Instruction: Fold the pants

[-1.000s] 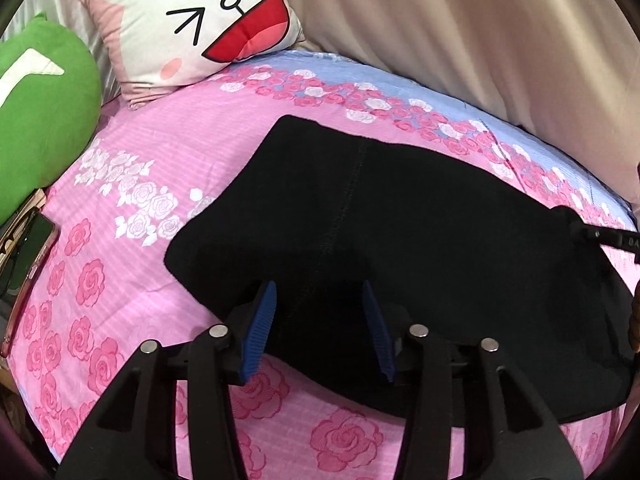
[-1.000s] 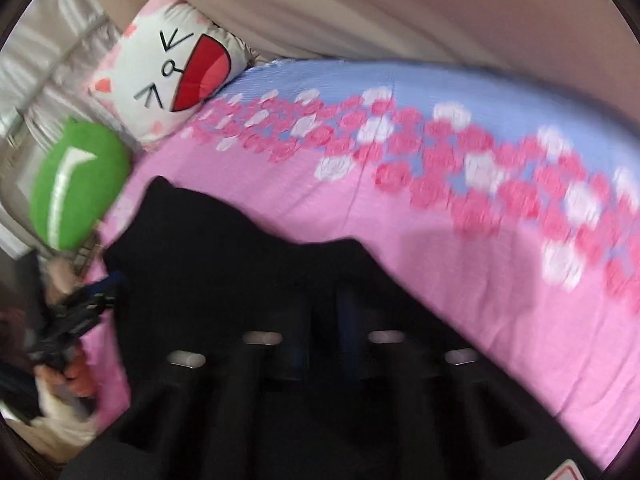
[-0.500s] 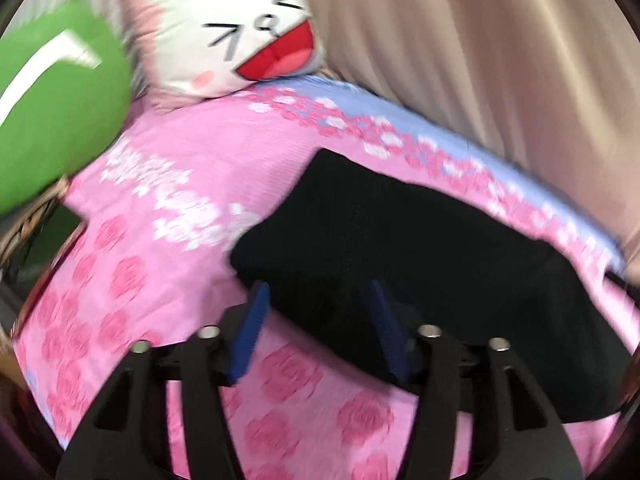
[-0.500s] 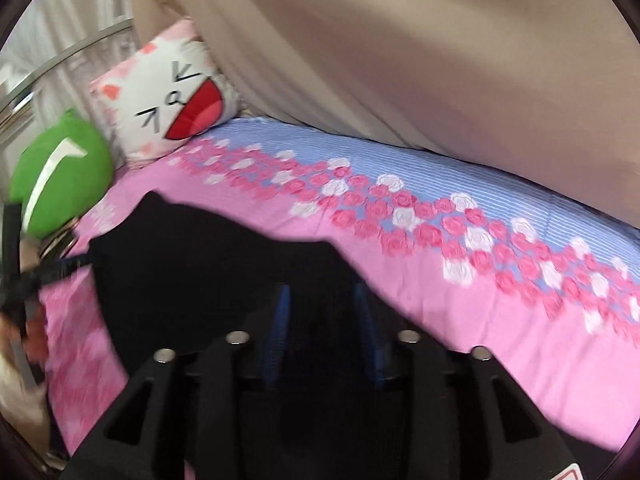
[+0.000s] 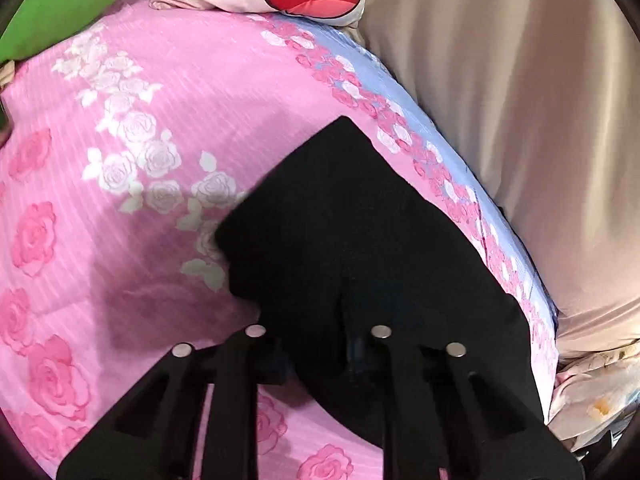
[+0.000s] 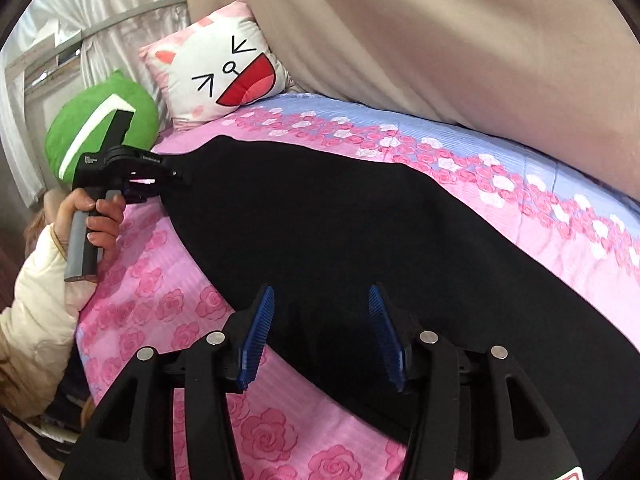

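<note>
Cat-face pillow [image 6: 224, 76] beside green cushion [image 6: 100, 120]; rose-print sheet [image 5: 180, 80]; beige curtain [image 6: 440, 40].

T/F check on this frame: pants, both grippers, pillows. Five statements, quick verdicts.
1. The black pants lie on a rose-print sheet. True.
2. The right gripper is clamped on a pillow. False: its jaws stand apart and are opening, above the pants.
3. The left gripper is at the pants' far end, jaws closing on the fabric. True.
4. The cat-face pillow lies on the pants. False: it sits beyond them.
5. The green cushion is beside the cat-face pillow. True.
</note>
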`<state>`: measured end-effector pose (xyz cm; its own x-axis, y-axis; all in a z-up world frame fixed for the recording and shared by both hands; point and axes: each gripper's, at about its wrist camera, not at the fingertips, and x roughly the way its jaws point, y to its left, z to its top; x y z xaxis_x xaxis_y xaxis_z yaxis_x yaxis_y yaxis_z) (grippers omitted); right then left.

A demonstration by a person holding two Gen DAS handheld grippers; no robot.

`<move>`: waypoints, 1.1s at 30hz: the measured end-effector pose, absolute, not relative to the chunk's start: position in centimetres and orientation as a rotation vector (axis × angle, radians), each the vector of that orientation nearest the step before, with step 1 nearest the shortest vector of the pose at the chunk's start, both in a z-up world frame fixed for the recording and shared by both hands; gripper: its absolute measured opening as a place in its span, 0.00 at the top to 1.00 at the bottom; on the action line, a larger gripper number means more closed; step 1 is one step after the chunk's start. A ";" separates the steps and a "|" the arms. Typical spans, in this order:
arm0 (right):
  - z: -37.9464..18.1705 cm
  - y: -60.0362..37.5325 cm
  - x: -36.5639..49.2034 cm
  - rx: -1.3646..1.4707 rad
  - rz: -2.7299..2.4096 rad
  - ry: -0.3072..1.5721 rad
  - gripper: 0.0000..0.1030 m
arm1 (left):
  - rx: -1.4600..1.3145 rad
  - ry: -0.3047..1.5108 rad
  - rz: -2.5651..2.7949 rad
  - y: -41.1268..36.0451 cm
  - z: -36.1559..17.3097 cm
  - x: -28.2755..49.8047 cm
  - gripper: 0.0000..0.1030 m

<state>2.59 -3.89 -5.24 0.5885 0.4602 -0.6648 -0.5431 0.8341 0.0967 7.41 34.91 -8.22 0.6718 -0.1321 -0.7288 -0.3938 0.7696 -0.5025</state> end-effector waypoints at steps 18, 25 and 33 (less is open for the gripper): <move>-7.6 -22.0 0.4 0.022 0.125 0.772 0.45 | -0.256 0.695 0.533 31.2 -2.5 4.2 0.76; -8.0 -41.6 -4.4 0.150 -0.350 0.719 0.42 | -0.050 0.536 0.578 22.0 1.9 2.0 0.48; -11.4 -48.8 -0.1 0.155 -0.266 0.830 0.42 | -0.012 0.613 0.418 13.3 0.6 3.9 0.47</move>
<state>-0.06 -48.75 -11.45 0.6440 -0.1721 -0.7454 0.2929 0.9556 0.0324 3.94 13.35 0.57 0.7371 0.3772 -0.5607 -0.3843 0.9165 0.1114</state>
